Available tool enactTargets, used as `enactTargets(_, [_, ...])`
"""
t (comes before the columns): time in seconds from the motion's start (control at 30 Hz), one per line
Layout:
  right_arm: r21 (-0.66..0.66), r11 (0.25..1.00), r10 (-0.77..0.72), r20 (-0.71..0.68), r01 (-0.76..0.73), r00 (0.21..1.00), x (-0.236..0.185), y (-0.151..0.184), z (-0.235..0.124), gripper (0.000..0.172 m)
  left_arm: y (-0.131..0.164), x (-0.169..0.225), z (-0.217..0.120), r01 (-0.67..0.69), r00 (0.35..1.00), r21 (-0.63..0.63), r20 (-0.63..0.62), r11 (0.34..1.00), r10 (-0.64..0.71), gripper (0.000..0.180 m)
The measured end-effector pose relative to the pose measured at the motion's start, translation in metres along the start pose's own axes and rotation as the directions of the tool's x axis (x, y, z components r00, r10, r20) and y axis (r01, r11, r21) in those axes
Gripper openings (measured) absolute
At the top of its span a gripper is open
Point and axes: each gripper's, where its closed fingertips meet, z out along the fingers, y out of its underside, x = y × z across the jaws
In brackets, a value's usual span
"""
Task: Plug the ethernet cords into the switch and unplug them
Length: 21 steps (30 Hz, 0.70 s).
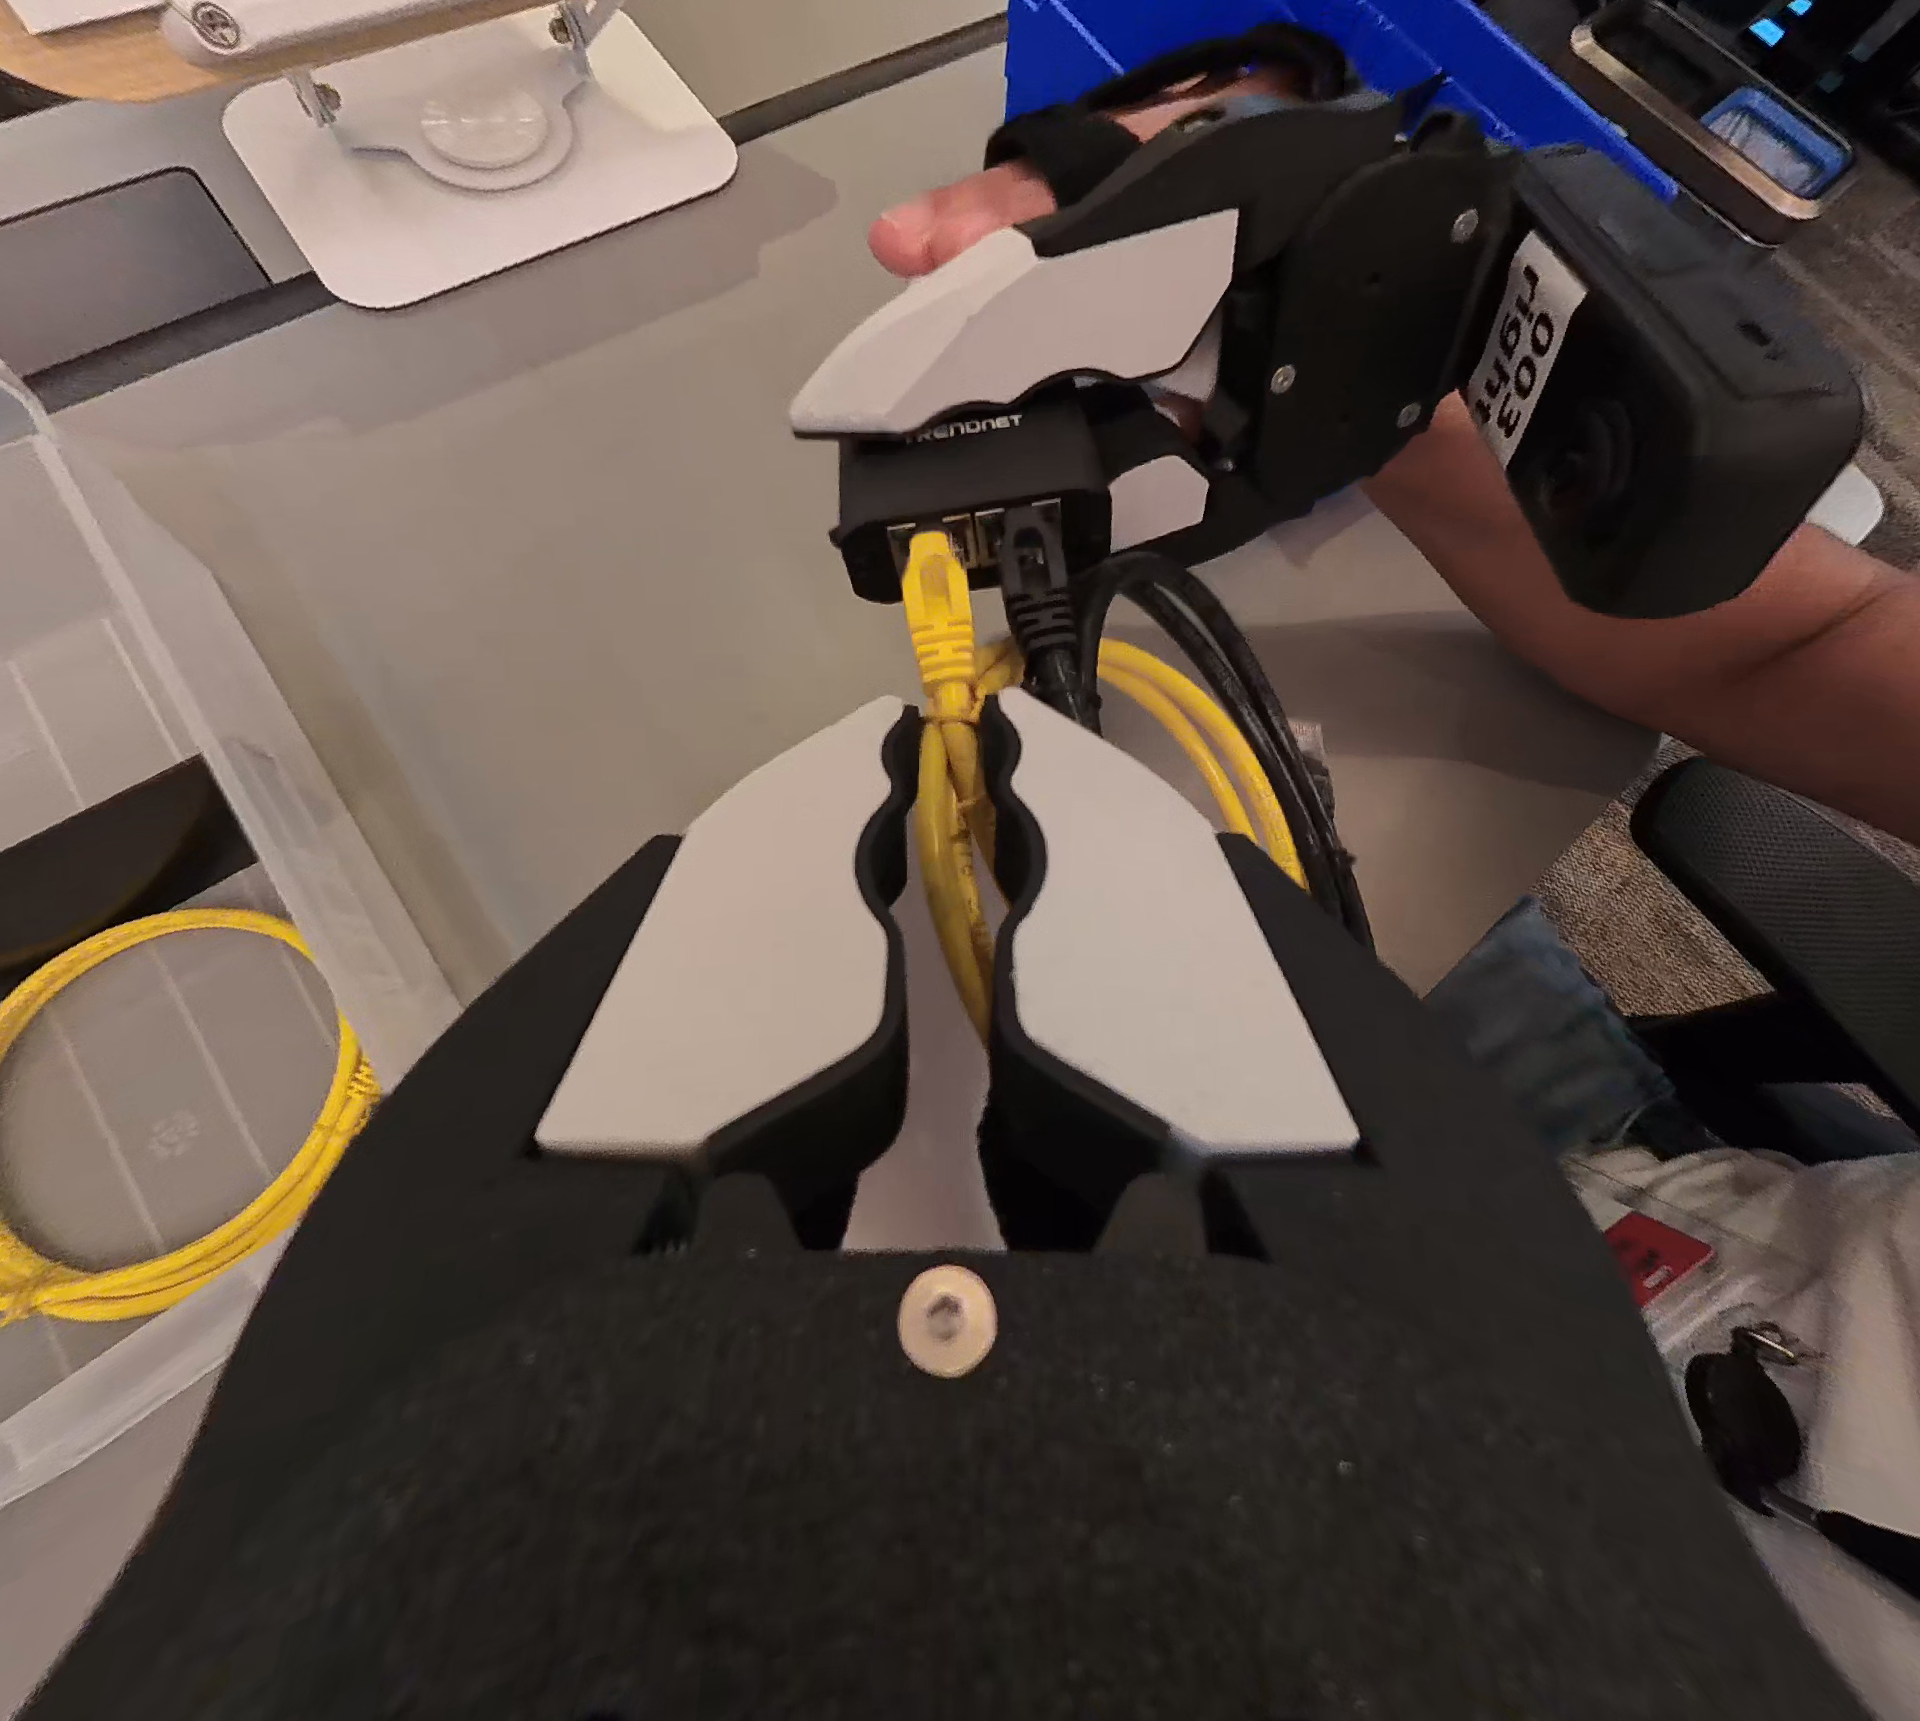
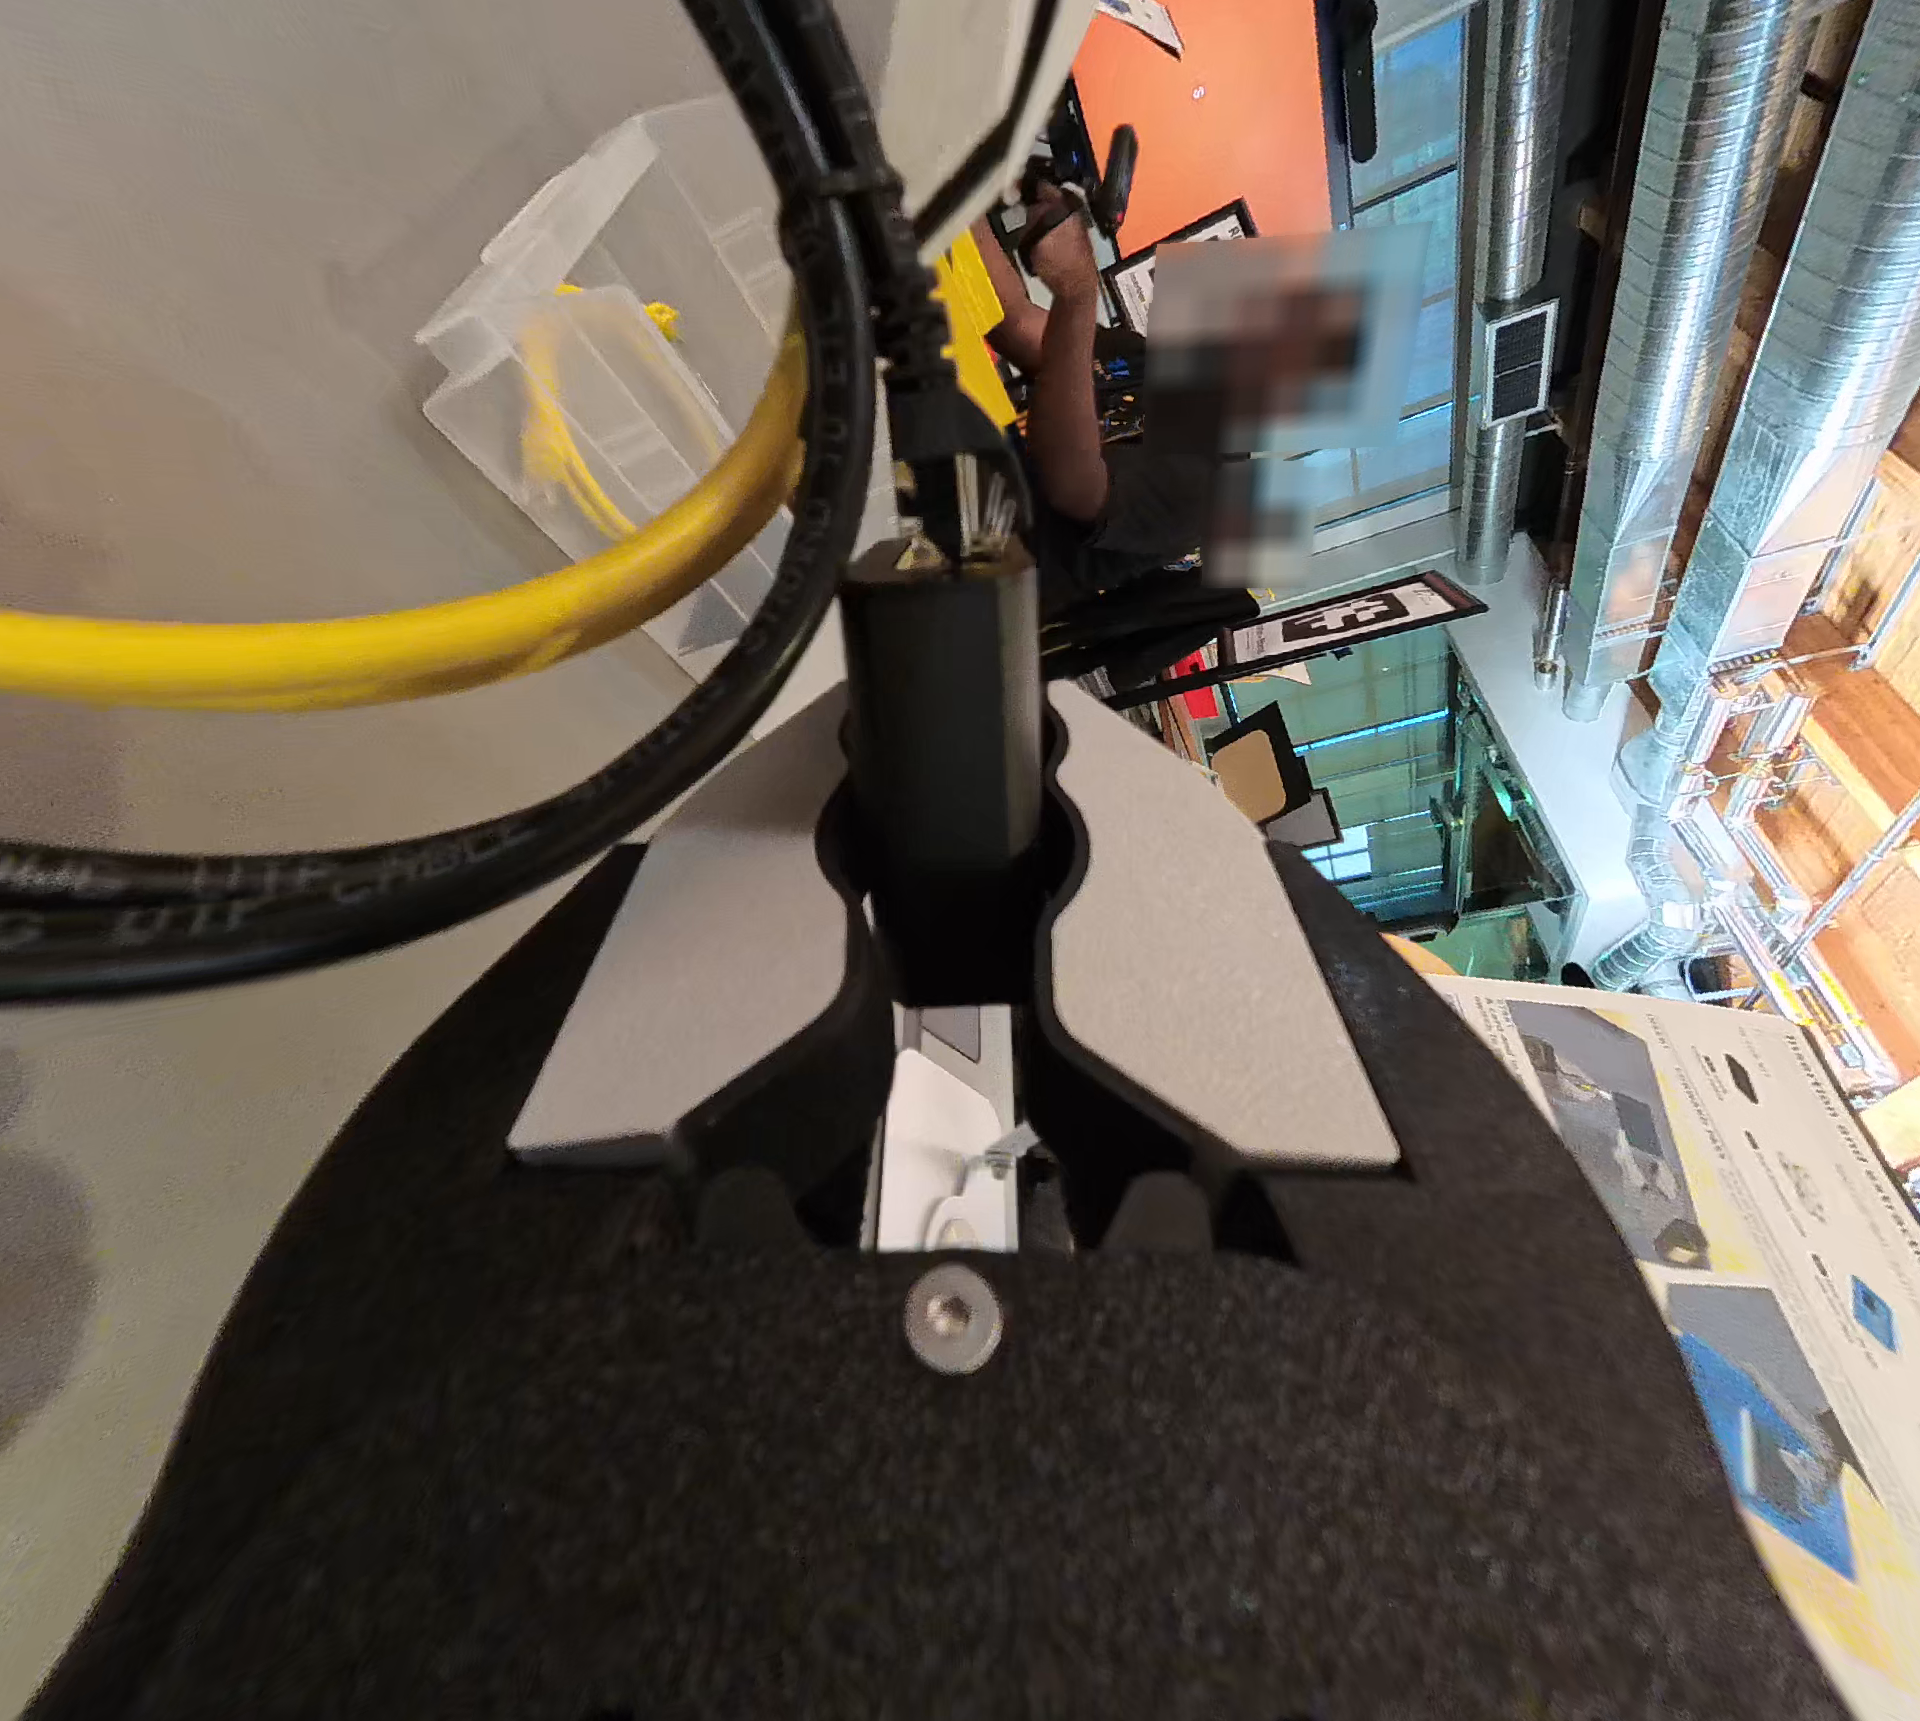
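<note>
Left gripper (image 1: 951, 715) pinches the yellow cord (image 1: 940, 632) just behind its plug, while the right gripper (image 2: 948, 798) clamps the black switch (image 1: 971, 497). With both cords seated, unplugging looks underway; next comes a straight pull toward the near side.

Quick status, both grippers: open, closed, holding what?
Left gripper: closed on the yellow cord, just behind its plug.
Right gripper: closed on the black switch.
</note>
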Motion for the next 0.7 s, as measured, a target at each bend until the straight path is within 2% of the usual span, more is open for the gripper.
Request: enactTargets(0.7, [-0.078, 0.997, -0.014, 0.069, 0.019, 0.998, -0.020, 0.010, 0.011, 0.024, 0.013, -0.009, 0.015, 0.000, 1.000, -0.065, 0.000, 0.998, 0.000, 0.008])
